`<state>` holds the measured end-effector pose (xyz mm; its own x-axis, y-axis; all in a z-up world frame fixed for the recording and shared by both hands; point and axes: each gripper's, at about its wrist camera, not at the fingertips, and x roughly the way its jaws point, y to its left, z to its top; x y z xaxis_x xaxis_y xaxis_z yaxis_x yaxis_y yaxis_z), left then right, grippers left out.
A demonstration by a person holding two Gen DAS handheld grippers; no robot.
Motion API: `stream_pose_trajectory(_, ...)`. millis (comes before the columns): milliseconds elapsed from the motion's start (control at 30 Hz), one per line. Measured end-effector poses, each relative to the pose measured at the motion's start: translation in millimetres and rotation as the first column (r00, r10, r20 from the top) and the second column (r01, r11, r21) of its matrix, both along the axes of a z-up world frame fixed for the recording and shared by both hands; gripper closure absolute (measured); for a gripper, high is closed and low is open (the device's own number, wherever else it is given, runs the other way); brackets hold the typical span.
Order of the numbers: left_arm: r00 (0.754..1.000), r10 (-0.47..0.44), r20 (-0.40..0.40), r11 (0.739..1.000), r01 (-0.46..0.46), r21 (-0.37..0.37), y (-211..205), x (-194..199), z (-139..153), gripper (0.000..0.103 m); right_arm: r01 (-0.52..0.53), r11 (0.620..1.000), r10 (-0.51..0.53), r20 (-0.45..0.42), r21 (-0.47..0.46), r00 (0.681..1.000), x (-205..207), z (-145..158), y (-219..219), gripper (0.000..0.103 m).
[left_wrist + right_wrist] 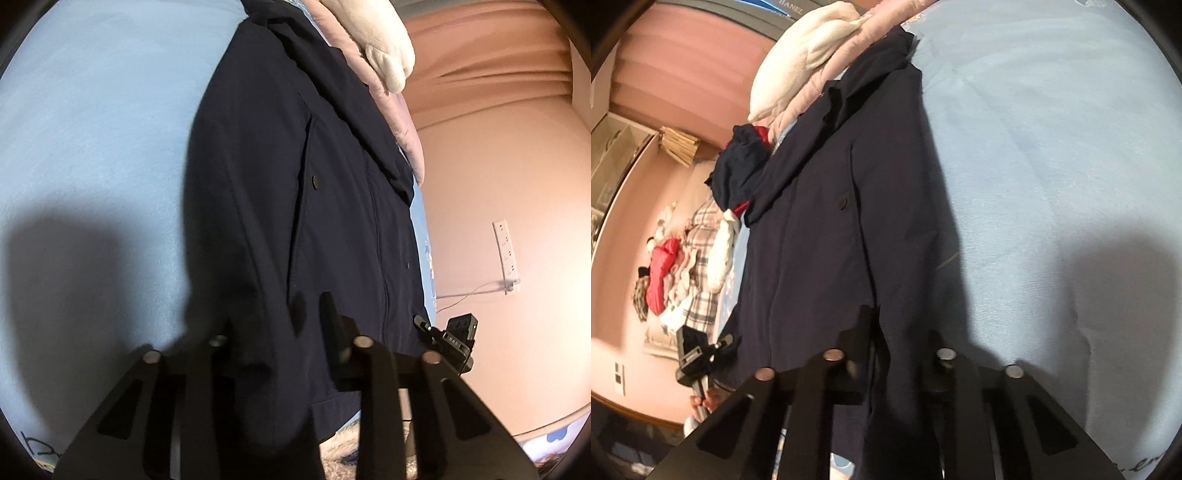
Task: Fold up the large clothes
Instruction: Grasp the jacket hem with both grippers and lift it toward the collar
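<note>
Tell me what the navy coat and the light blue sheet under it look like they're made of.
The navy coat looks like a smooth, matte woven fabric, maybe cotton or a synthetic blend: it folds in soft creases, has no sheen, and carries small dark buttons. The light blue sheet looks like a soft knit or brushed cotton, with a fine, faintly ribbed texture. Neither fibre can be confirmed by sight.

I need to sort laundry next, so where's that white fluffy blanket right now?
In both wrist views the white fluffy blanket sits at the bed's far end, on the pink quilt, just beyond the navy coat.
</note>
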<state>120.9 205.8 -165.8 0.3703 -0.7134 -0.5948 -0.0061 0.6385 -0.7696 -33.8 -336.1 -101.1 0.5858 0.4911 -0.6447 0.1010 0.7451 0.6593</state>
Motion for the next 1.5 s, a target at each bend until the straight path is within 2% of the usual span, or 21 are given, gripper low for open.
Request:
stream_pose_trajectory(33,1.000,0.003,0.014,1.000,-0.003,0.001,0,-1,2,0.090,-0.001,1.000,0.001,0.011,-0.003,1.000,1,2,3,0.094)
stream_pose_trajectory(67,1.000,0.011,0.026,1.000,-0.010,-0.007,0,-2,5,0.092,-0.002,1.000,0.002,0.024,-0.007,1.000,1,6,6,0.095)
stream_pose_trajectory(200,0.995,0.041,0.088,0.998,-0.036,-0.054,-6,-2,25,0.094,-0.010,1.000,0.010,0.101,0.001,0.995,2,25,15,0.097)
stream_pose_trajectory(300,0.986,0.052,0.157,0.997,-0.042,-0.068,-8,-4,46,0.099,-0.015,1.000,0.013,0.166,0.008,0.986,1,43,19,0.097)
stream_pose_trajectory(433,0.971,0.040,0.237,0.998,-0.026,-0.066,-15,-6,67,0.099,-0.017,1.000,0.015,0.228,0.010,0.974,0,58,23,0.097)
stream_pose_trajectory(633,0.955,-0.005,0.297,1.000,0.013,-0.027,-25,-12,78,0.100,-0.025,1.000,0.020,0.263,0.019,0.965,-1,60,26,0.097)
stream_pose_trajectory(1000,0.930,-0.016,0.366,0.999,0.029,-0.028,-30,-15,97,0.100,-0.048,0.996,0.022,0.337,0.068,0.941,-10,72,22,0.098)
stream_pose_trajectory(1167,0.921,-0.032,0.387,0.999,0.045,-0.025,-30,-24,108,0.100,-0.066,0.997,0.043,0.367,0.050,0.929,-21,85,23,0.098)
stream_pose_trajectory(1500,0.888,-0.079,0.452,0.995,0.099,-0.020,-32,-71,132,0.100,-0.079,0.996,0.059,0.439,0.028,0.897,-56,109,22,0.098)
